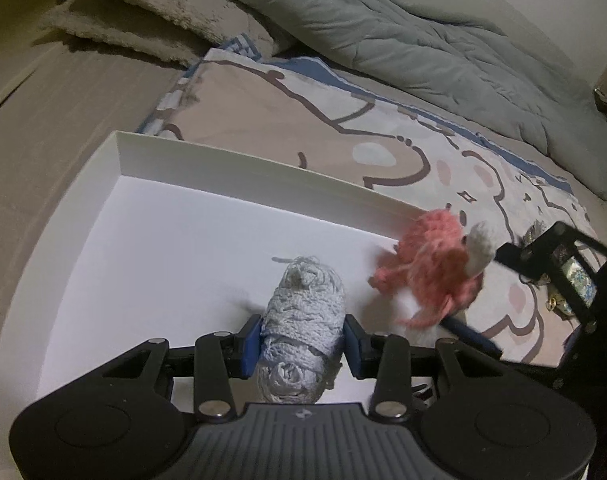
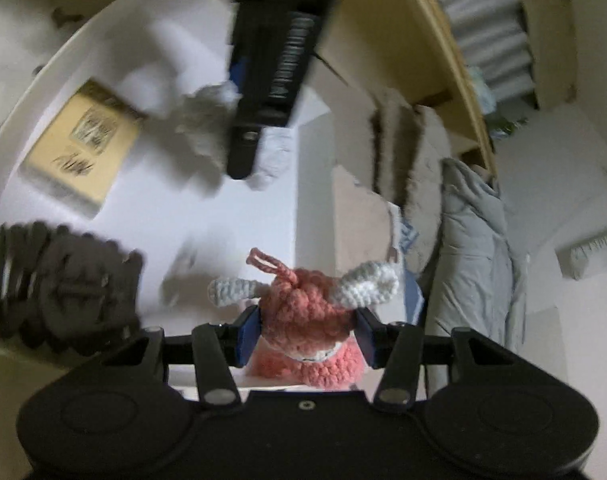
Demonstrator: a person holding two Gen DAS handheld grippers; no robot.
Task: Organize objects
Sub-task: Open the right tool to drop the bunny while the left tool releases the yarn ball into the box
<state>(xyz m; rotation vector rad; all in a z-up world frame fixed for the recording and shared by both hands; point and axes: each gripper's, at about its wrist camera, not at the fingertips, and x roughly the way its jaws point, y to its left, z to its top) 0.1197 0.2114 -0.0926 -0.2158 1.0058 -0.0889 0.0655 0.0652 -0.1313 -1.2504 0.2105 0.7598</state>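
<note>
Over the white box (image 1: pixel 223 172), both tilted-down jaws clamp: left on grey yarn (image 1: pixel 303 312), right on pink crochet toy (image 2: pixel 307 320).

R gripper (image 2: pixel 305 334) clamped on pink crochet toy (image 2: pixel 303 320) w/ white ears, pink loop on top | white box (image 2: pixel 175 208) below: tan booklet (image 2: pixel 81 142), dark slotted item (image 2: pixel 63 292) blurred | L gripper (image 2: pixel 271 80) above w/ grey yarn (image 2: pixel 205 120) | grey duvet (image 2: pixel 471 248) at right

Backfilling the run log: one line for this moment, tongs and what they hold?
left tongs: shut on grey yarn skein, over white box | right tongs: shut on pink crochet toy
</note>
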